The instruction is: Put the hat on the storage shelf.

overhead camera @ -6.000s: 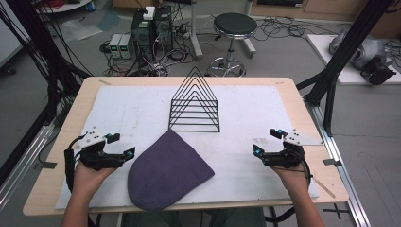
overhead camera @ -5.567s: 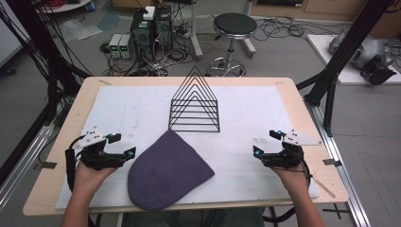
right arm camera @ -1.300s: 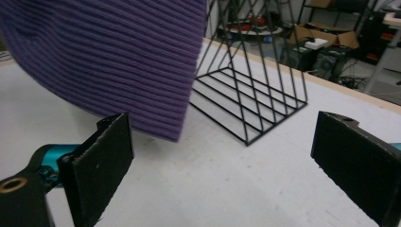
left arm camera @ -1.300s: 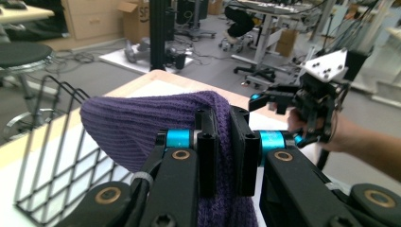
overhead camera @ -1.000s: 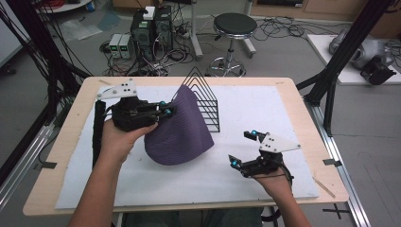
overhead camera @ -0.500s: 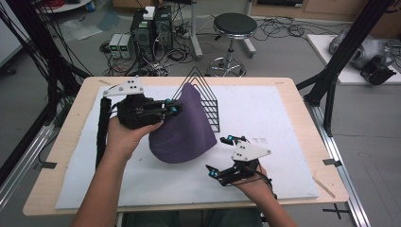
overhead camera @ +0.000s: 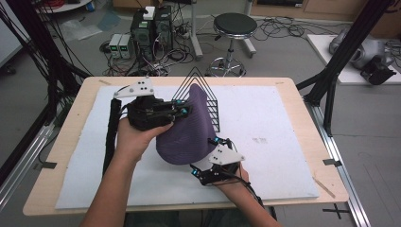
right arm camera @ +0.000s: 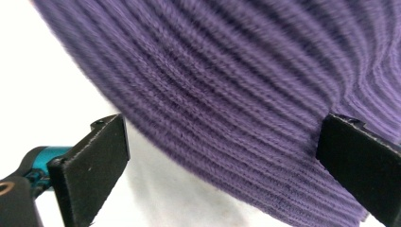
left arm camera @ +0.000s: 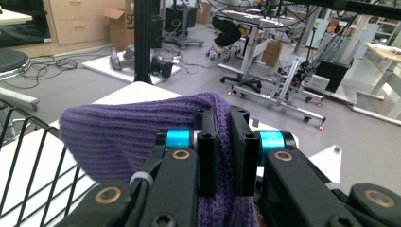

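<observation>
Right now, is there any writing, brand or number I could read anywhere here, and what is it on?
"SP": the start of a cut-off word on the cardboard box in the left gripper view.
Faint print on the white mat in the high view: too small to read.
None on the purple knit hat.

high: above, forward-down | gripper views: close | shared: purple hat (overhead camera: 187, 130)

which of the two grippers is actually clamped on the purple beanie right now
The left gripper: its jaws pinch a fold of the purple beanie, lifting it beside the wire rack. The right gripper stands wide open at the hat's lower edge.
</observation>
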The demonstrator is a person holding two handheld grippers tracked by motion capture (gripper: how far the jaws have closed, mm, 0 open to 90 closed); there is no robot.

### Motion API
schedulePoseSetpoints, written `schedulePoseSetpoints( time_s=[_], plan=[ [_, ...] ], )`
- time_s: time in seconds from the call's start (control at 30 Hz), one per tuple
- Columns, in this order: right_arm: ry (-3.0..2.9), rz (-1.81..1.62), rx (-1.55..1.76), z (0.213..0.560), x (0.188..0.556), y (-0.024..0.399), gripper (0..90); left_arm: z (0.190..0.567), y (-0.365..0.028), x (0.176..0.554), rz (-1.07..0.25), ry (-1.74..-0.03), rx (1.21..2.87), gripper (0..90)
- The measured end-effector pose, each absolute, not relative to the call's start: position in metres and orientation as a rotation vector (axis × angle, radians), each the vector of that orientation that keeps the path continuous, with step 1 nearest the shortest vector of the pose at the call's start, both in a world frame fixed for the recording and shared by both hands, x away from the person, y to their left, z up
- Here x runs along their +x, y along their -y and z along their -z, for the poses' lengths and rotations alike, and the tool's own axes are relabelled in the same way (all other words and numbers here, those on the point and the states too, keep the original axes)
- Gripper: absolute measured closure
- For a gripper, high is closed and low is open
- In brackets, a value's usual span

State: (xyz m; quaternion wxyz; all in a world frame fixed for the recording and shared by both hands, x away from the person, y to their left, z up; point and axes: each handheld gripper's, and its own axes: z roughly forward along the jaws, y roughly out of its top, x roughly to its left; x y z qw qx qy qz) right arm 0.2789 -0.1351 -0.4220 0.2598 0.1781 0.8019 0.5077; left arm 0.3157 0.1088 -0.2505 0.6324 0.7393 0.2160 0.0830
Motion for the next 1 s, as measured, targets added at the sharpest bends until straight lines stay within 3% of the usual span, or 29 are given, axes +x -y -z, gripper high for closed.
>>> schedulePoseSetpoints(
  time_s=[0.1,0.23,0.27,0.37,0.4,0.43,0.47,0.63,0.7,0.73,0.77,0.9,1.0],
  plan=[
    [-2.153,-1.343,0.478,0.422,0.277,0.133,2.7,0.251,-0.108,0.315,-0.184,-0.496,1.684,82.6],
    [-2.111,-1.35,0.494,0.419,0.275,0.136,12.6,0.251,-0.109,0.315,-0.193,-0.496,1.691,82.6],
    [-2.091,-1.379,0.485,0.415,0.273,0.141,20.6,0.251,-0.11,0.315,-0.196,-0.498,1.689,82.6],
    [-2.062,-1.394,0.492,0.41,0.271,0.147,28.7,0.252,-0.115,0.316,-0.207,-0.507,1.689,82.6],
    [-2.033,-1.426,0.462,0.406,0.27,0.152,36.2,0.252,-0.116,0.316,-0.211,-0.511,1.688,82.6],
    [-2.033,-1.426,0.462,0.406,0.27,0.152,36.2,0.252,-0.118,0.316,-0.214,-0.516,1.684,82.6],
    [-2.023,-1.434,0.461,0.403,0.267,0.156,42.4,0.253,-0.119,0.316,-0.214,-0.518,1.685,82.5],
    [-1.997,-1.436,0.434,0.399,0.267,0.163,47.3,0.257,-0.127,0.318,-0.227,-0.548,1.687,82.6],
    [-2.014,-1.447,0.458,0.397,0.265,0.167,44.0,0.258,-0.131,0.318,-0.228,-0.558,1.685,82.6],
    [-1.953,-1.452,0.443,0.394,0.267,0.174,36.2,0.259,-0.133,0.318,-0.227,-0.561,1.683,82.6],
    [-1.953,-1.452,0.443,0.394,0.267,0.174,36.2,0.26,-0.134,0.318,-0.228,-0.564,1.682,82.6],
    [-1.914,-1.458,0.436,0.387,0.265,0.18,37.0,0.261,-0.135,0.318,-0.22,-0.571,1.675,82.6],
    [-1.868,-1.459,0.387,0.381,0.26,0.183,43.0,0.261,-0.134,0.318,-0.218,-0.571,1.677,82.6]
  ],
)
